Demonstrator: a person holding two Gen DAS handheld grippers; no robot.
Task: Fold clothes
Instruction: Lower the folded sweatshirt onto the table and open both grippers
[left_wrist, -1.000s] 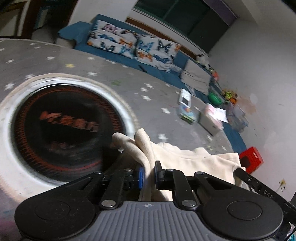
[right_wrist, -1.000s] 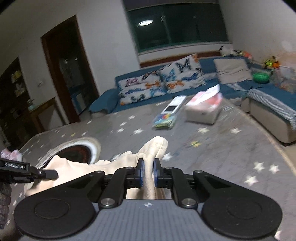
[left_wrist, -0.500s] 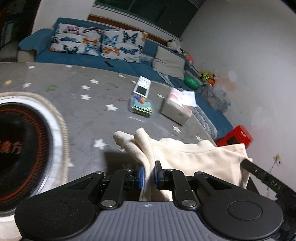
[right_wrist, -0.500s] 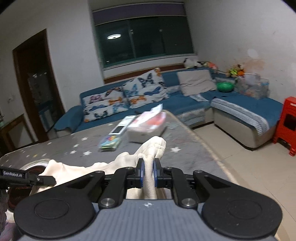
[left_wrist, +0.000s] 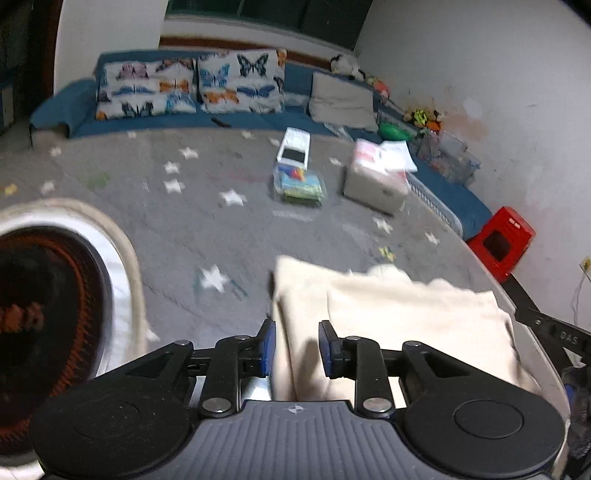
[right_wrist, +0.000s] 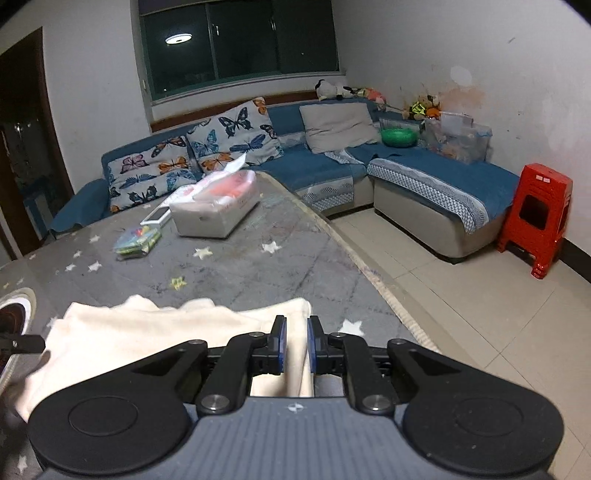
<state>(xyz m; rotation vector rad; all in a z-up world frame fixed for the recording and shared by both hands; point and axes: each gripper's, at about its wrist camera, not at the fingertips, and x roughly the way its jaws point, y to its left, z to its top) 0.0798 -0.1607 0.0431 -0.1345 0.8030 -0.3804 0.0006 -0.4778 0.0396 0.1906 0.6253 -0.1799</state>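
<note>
While the cream garment (left_wrist: 391, 317) lies folded on the star-patterned grey surface (left_wrist: 221, 229) near its right edge, the left gripper (left_wrist: 297, 345) stands spread apart around the cloth, and the right gripper (right_wrist: 295, 345), narrowly parted, straddles a fold.

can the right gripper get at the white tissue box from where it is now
Probably yes. The right gripper has its jaws parted around an edge of the cream garment, not clamped, so it looks free to pull off. The tissue box sits farther along the star-patterned table, with only bare cloth between.
</note>
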